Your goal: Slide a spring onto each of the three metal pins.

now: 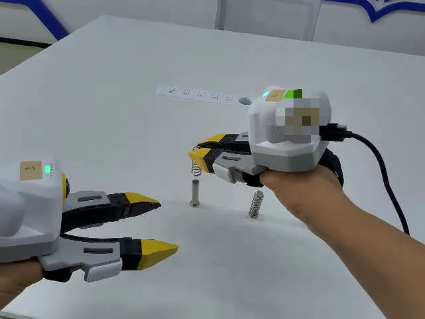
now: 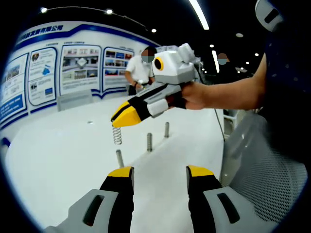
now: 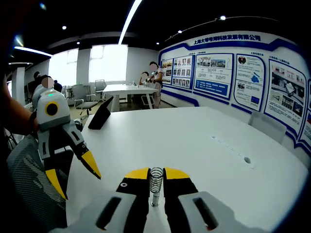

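Observation:
My right gripper [image 1: 197, 151] is shut on the top of a small steel spring [image 1: 196, 169], which hangs just above a bare metal pin [image 1: 194, 193] standing on the white table [image 1: 119, 119]. In the right gripper view the spring [image 3: 156, 178] sits between the yellow tips, with the pin [image 3: 154, 198] directly below it. A second pin to the right carries a spring [image 1: 255, 204]. The left gripper view has the hanging spring [image 2: 116, 135], the near pin [image 2: 119, 158] and two more pins [image 2: 149, 141] [image 2: 166, 129] behind. My left gripper [image 1: 159, 226] is open and holds nothing, at the table's near left.
A white power strip [image 1: 199, 94] lies flat on the table beyond the pins. A black cable [image 1: 382, 173] trails from the right gripper off to the right. A mesh chair [image 2: 272, 174] stands at the table's edge. People stand far off in the room.

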### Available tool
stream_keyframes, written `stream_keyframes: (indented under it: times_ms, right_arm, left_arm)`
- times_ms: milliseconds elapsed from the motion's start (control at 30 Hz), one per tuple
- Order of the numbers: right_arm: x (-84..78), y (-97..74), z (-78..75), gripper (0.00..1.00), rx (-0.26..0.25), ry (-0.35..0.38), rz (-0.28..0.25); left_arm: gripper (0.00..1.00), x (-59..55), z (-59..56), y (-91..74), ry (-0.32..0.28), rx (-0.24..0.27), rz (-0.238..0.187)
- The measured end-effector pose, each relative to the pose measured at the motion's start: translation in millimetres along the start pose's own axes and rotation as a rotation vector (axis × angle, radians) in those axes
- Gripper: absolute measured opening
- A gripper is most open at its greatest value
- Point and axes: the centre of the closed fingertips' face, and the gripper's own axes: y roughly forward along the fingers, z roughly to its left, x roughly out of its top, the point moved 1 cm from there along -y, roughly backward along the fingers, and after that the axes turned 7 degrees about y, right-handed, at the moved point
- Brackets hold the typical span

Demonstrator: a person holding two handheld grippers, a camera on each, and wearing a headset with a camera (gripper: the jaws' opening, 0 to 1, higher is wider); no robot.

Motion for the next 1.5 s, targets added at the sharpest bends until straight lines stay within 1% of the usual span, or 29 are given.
stream_keyframes:
  times_ms: [233,1000,1500]
  right_arm:
    - [-8.5,6.0,-3.9,0.11,-0.005,0.000,0.014]
    - [-28.1,13.7,-4.6,0.11,0.001,0.008,0.055]
    - [-49.6,23.9,-3.3,0.12,0.001,0.009,0.128]
  left_arm:
    - [0.44,-1.8,1.0,-2.1,-0.005,0.004,0.003]
    - [0.43,-5.1,1.6,-2.4,-0.005,0.002,0.018]
    - [0.43,-6.4,2.1,-3.1,-0.012,0.003,0.015]
